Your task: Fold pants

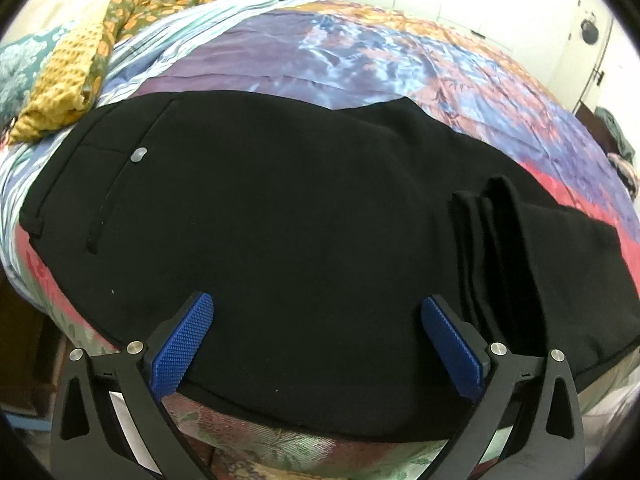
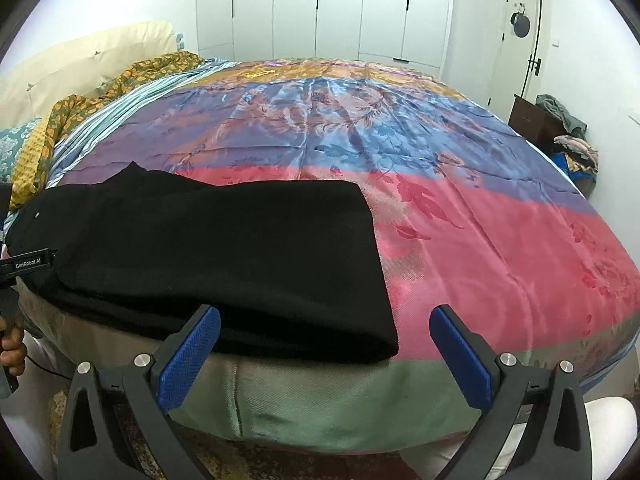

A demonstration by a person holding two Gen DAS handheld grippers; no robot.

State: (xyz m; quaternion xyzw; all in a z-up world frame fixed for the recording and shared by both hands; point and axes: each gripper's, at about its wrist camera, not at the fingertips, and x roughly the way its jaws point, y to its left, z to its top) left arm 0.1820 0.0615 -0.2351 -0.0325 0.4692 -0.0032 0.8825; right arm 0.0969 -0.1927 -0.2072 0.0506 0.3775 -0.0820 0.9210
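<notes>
Black pants (image 1: 288, 216) lie folded along the near edge of the bed, waistband and a pocket button to the left, a bundle of leg folds at the right. My left gripper (image 1: 316, 312) hovers open over their near edge, blue pads wide apart and touching nothing. In the right wrist view the same pants (image 2: 208, 248) end in a straight folded edge at mid-frame. My right gripper (image 2: 324, 324) stands open above that near right corner, its left pad over the cloth and its right pad over the bedspread.
The bed carries a shiny bedspread (image 2: 460, 208) in pink, blue, purple and orange bands. A yellow patterned blanket (image 1: 72, 76) lies bunched at the far left by the pillows. White wardrobes (image 2: 340, 8), a door and a dark side table with clothes (image 2: 560, 128) stand beyond.
</notes>
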